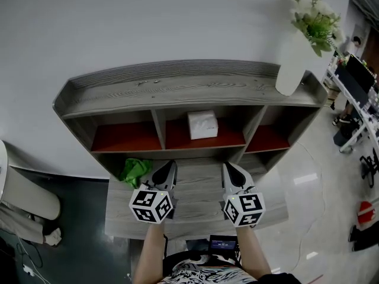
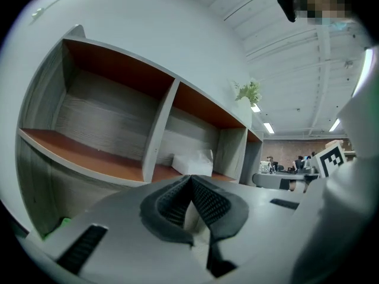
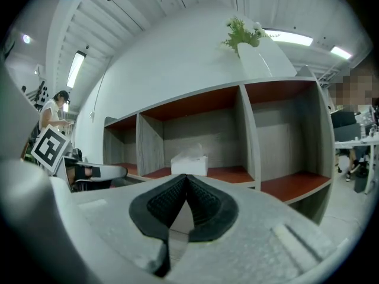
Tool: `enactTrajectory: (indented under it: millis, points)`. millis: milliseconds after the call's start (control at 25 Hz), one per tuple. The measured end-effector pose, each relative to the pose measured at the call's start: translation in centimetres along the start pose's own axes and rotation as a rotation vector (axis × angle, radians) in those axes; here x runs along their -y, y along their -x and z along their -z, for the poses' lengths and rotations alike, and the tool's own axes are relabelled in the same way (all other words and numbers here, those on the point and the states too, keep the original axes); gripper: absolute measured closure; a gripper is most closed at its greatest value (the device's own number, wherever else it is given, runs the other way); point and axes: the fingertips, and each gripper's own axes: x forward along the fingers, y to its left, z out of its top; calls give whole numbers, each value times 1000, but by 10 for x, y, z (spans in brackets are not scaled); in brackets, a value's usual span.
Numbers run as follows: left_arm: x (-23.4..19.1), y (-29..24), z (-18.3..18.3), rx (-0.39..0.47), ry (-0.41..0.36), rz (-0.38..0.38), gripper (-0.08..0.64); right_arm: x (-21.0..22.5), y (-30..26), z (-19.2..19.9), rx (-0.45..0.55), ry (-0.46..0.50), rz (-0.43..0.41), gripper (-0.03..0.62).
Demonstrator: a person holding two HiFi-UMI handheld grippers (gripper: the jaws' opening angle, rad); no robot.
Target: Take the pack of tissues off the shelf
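- Pack of tissues (image 1: 202,125): white and block-shaped. It sits in the middle compartment of the shelf (image 1: 177,87), on the red-brown board and a little toward the right-hand divider. In the head view it lies at 12 o'clock from both grippers and well apart from them.
- Left gripper (image 1: 167,169): its own view shows the ribbed pads meeting at the tip with nothing between them. It is closed and empty, aimed level at the shelf front.
- Right gripper (image 1: 229,169): its pads are likewise pressed together on nothing. The pack shows just above the jaw tips in its view, at 12 o'clock.
- Hazard 1: with both pairs of jaws closed, a further reach would probably only nudge the pack toward the back wall. The jaws need to open wider than the pack first.
- Hazard 2: the compartment is walled by dividers at 9 and 3 o'clock and a board overhead. A wide or tilted entry could strike them and shake the shelf.
- Hazard 3: a white vase with greenery (image 1: 294,64) stands on the shelf top at about 2 o'clock from the pack. A hard knock to the shelf could topple it.
- Hazard 4: the pack looks soft, so a pinch near a corner may crumple it or let it slip on the way out.
- Orientation: in the right gripper view the pack is wider than tall, so its long axis appears to run from 9 to 3 o'clock across the compartment. A broad face looks out toward the grippers. In the head view it sits turned slightly off square to the shelf edge.
- Green cloth (image 1: 135,170): lies at 9 o'clock from the left gripper, clear of the reach.
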Motion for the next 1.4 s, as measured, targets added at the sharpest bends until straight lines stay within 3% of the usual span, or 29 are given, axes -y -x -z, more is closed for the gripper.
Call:
enactTrajectory:
  millis: [200, 560, 880, 1040, 1160, 1320, 1400]
  points:
    - [-10, -16, -8, -1, -23, -15, 552, 6, -13, -18, 42, 4, 21, 586]
    - [-12, -43, -7, -41, 5, 37, 552, 16, -45, -14, -18, -4, 3, 575]
    - [-15, -55, -12, -50, -10, 31, 552, 24, -69, -10, -61, 0, -18, 554]
    - [-12, -61, -22, -13, 55, 71, 552, 27, -81, -13, -62, 9, -21, 532]
    - [-11, -68, -22, -23, 46, 81, 552, 27, -89, -18, -58, 20, -26, 525]
    - [-6, -75, -23, -11, 87, 131, 552, 21, -103, -20, -96, 28, -80, 453]
    - [-3, -78, -22, -11, 93, 160, 552, 21, -108, -23, -100, 28, -89, 448]
